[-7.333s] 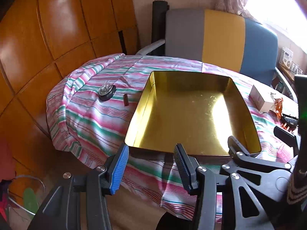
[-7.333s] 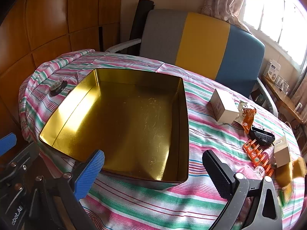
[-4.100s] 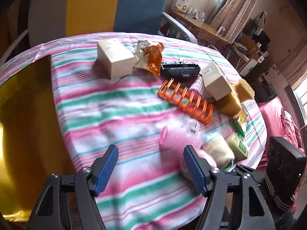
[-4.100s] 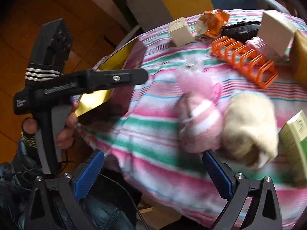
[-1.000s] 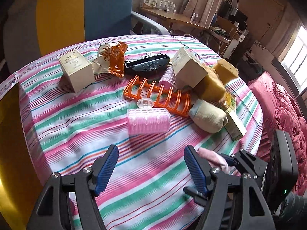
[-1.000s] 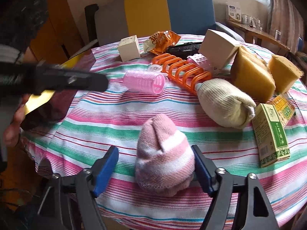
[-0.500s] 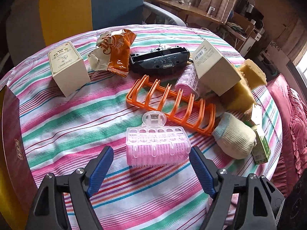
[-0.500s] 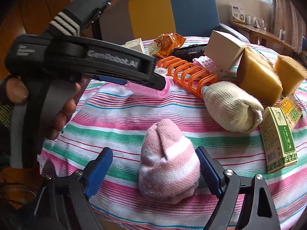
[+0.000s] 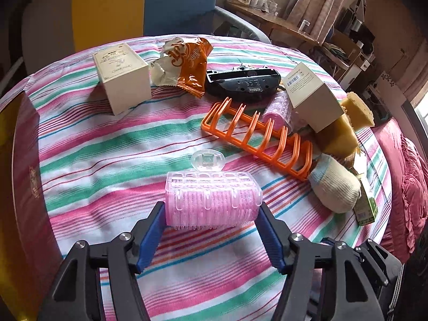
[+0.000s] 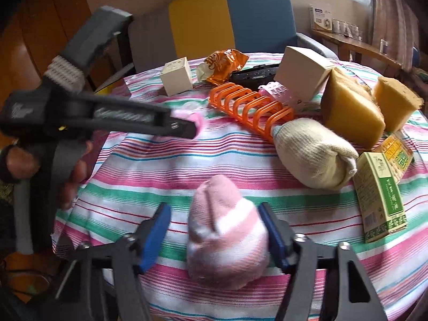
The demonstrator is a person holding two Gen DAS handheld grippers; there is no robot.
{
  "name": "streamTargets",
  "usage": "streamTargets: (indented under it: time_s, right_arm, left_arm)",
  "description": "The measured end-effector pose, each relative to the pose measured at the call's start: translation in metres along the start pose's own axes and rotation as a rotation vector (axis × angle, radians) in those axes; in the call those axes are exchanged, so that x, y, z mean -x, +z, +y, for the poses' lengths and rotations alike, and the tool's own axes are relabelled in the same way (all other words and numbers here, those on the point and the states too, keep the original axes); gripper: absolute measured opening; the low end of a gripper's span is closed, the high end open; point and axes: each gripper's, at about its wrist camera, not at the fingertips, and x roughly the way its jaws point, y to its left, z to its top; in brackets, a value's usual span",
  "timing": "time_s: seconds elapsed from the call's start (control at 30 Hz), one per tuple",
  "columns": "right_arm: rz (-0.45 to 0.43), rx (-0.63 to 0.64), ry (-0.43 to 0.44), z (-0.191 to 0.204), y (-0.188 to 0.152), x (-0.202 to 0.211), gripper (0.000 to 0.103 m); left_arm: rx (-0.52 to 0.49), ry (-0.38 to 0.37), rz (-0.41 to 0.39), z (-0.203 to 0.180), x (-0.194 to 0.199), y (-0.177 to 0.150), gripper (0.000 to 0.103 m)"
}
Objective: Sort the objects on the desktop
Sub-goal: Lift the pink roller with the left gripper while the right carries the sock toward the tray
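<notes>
Striped cloth covers my cluttered desk, where my left gripper (image 9: 211, 223) jaws touch both ends of the pink hair roller (image 9: 212, 200), seemingly gripping it. My right gripper (image 10: 215, 231) jaws sit half-open around the pink striped sock (image 10: 227, 240), touching only one side; closing, then lifting both, seems next.

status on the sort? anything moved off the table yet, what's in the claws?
Nothing visibly sorted yet. In hand: left claw brackets the pink hair roller; right claw brackets the pink striped sock, its left pad not touching. Both items look to be on the cloth. Left: orange rack, snack bag, boxes, sponges, cream sock.
</notes>
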Motion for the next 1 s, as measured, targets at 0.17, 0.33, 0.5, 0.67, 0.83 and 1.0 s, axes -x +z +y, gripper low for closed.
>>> streamTargets:
  time_s: [0.17, 0.33, 0.5, 0.67, 0.83, 1.0]
  right_arm:
    - [0.018, 0.027, -0.05, 0.004, 0.001, -0.002, 0.053]
    - [0.031, 0.046, -0.077, 0.006, 0.0, -0.003, 0.051]
    - [0.054, 0.048, -0.093, 0.009, 0.001, -0.006, 0.053]
    - [0.051, 0.043, -0.101, 0.011, 0.0, -0.006, 0.059]
    - [0.045, 0.023, -0.084, 0.012, -0.001, -0.005, 0.066]
    - [0.047, -0.001, -0.079, 0.01, -0.001, -0.002, 0.066]
  left_arm:
    - [0.01, 0.017, -0.035, 0.005, 0.024, -0.023, 0.068]
    - [-0.004, 0.065, -0.042, 0.007, 0.035, -0.049, 0.068]
    - [0.013, 0.088, -0.024, 0.017, 0.033, -0.066, 0.068]
    - [0.024, 0.087, -0.027, 0.019, 0.034, -0.069, 0.068]
    - [-0.008, 0.126, -0.027, 0.013, 0.029, -0.07, 0.068]
    - [-0.027, 0.141, -0.047, 0.011, 0.028, -0.074, 0.068]
